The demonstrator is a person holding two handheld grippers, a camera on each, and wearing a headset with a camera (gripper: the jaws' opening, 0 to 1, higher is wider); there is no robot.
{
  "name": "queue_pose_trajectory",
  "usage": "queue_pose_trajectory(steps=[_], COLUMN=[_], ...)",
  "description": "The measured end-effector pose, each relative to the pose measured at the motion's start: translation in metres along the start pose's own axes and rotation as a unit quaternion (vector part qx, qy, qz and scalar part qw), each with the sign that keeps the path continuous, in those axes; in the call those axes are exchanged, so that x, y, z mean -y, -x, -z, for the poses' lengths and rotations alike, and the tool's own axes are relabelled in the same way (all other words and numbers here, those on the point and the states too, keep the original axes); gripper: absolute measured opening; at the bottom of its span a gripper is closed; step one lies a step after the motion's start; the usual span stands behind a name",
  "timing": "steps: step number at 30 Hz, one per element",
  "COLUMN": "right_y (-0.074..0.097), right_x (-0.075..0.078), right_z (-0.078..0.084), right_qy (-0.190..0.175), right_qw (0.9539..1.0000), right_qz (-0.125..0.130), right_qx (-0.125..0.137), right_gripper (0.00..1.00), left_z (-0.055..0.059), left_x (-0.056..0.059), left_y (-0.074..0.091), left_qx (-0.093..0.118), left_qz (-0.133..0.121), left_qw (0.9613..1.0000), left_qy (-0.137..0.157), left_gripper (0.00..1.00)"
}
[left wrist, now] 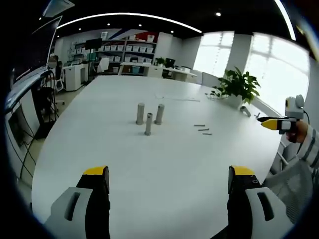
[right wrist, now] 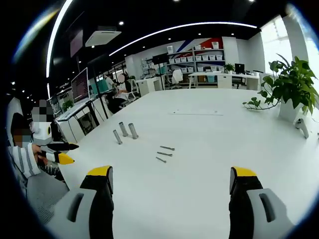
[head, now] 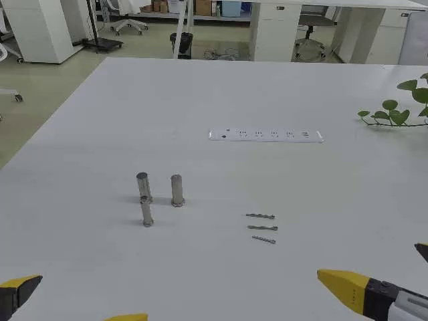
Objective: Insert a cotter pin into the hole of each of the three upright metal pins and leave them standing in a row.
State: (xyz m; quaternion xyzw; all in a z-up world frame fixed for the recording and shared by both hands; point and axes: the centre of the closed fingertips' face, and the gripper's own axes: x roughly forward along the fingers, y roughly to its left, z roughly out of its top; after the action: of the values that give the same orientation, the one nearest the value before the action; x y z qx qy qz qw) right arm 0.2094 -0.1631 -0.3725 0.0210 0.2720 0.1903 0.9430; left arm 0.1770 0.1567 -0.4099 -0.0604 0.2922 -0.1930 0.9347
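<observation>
Three short silver metal pins [left wrist: 148,124] stood upright, nearer the person than the white power strip [head: 265,135] and off to its left. The left pin [head: 143,187] and right pin [head: 176,190] stood side by side. The front pin [head: 146,212] stood just before the left one, making a tight triangle, not a row. Three thin cotter pins [left wrist: 203,129] lay flat on the near side of the strip's middle, well apart from the metal pins. They lay parallel, one behind another: far cotter pin [head: 260,216], middle cotter pin [head: 263,228], near cotter pin [head: 264,239].

Wide white workbench [head: 221,87]; power strip [head: 266,135] at its middle; leafy plant [head: 398,116] at one edge; office chairs [head: 127,21] behind; bright windows [left wrist: 276,64].
</observation>
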Motion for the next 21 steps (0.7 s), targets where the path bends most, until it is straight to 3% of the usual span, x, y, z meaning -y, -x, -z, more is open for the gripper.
queue_pose_trajectory(steps=[6, 21], right_y=[0.0009, -0.0022], right_x=[0.0001, -0.006], right_z=[0.0037, 0.0065], right_qy=[-0.004, -0.001], right_qw=[1.0, 0.9999], right_qz=[0.002, -0.007], right_qx=[-0.004, -0.009], right_gripper=[0.96, 0.96], left_z=[0.0013, 0.006], left_x=[0.0044, 0.0032], left_y=[-0.0007, 0.0011], left_qx=[-0.006, -0.021], left_qz=[0.01, 0.015], left_qw=[0.9999, 0.9996], left_qy=[-0.007, -0.013], left_gripper=[0.99, 0.99])
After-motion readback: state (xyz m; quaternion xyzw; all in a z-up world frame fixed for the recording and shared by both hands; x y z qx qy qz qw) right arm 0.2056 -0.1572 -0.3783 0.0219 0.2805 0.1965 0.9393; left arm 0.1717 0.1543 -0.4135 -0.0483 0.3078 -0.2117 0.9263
